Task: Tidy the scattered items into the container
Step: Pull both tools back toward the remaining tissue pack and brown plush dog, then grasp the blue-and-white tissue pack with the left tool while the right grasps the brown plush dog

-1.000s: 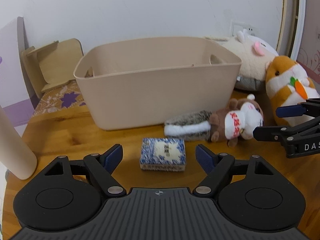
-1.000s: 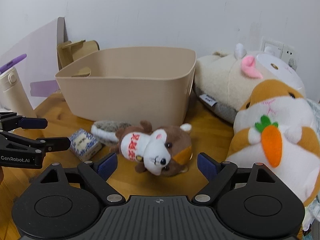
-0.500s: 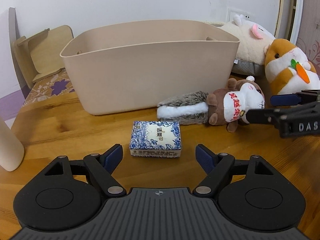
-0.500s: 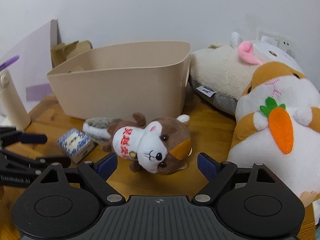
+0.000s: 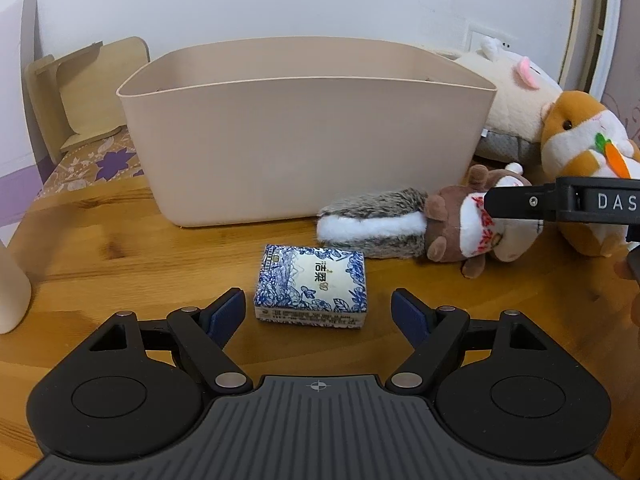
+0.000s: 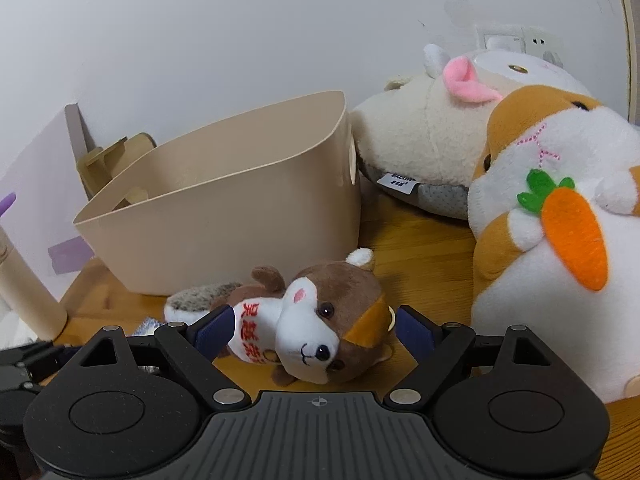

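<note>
A blue-and-white patterned box (image 5: 310, 284) lies on the wooden table just ahead of my open left gripper (image 5: 319, 312), between its fingers but untouched. A small brown squirrel plush (image 6: 316, 328) with a grey tail lies in front of the beige bin (image 5: 304, 128). My right gripper (image 6: 312, 326) is open with its fingers on either side of the plush's head and body. The plush also shows in the left wrist view (image 5: 420, 224), with the right gripper (image 5: 560, 200) over it. The bin's inside is hidden.
A large cream plush (image 6: 432, 136) and an orange-and-white hamster plush with a carrot (image 6: 560, 232) sit at the right. A beige bottle (image 6: 24, 280) stands at the left. A wooden stand (image 5: 84, 92) leans behind the bin.
Both grippers have moved down and forward. The left one has closed in on the box; the right one now straddles the squirrel plush. Both stay open.
</note>
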`<move>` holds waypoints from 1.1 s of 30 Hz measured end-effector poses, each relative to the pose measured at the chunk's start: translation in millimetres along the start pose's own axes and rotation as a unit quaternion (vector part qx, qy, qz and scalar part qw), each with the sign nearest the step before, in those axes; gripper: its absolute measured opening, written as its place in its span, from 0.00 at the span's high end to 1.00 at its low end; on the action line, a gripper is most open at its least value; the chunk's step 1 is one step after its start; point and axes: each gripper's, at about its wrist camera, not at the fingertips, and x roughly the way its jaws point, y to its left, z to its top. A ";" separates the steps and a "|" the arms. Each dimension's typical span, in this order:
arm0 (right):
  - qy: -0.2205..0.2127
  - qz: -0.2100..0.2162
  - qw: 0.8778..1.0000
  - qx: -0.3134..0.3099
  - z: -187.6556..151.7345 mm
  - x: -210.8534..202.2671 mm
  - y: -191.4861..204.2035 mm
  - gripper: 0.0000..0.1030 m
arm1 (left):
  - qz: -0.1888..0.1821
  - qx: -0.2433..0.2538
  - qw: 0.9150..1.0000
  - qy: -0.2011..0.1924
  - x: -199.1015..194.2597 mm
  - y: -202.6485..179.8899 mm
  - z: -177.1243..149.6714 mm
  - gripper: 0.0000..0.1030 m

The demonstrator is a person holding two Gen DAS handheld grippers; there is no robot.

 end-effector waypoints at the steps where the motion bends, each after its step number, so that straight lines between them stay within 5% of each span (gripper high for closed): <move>1: -0.001 0.000 1.000 0.006 0.9 1.4 -0.1 0.14 | 0.000 -0.002 1.000 0.000 1.2 0.4 0.2 0.21; 21: 0.013 -0.030 0.999 0.040 8.8 37.8 11.0 0.03 | 0.012 -0.021 1.000 -0.003 24.1 10.8 2.5 0.21; 28: 0.019 -0.009 0.998 0.056 6.8 42.9 6.1 0.08 | 0.023 0.003 1.000 -0.013 28.9 5.5 0.8 0.21; 30: 0.017 -0.007 0.998 0.057 5.9 41.7 5.2 0.10 | 0.019 0.011 1.000 -0.020 28.2 2.9 -0.2 0.35; 33: 0.015 -0.003 0.998 0.053 5.2 40.0 4.7 0.11 | 0.018 0.013 1.000 -0.018 28.3 0.1 2.2 0.37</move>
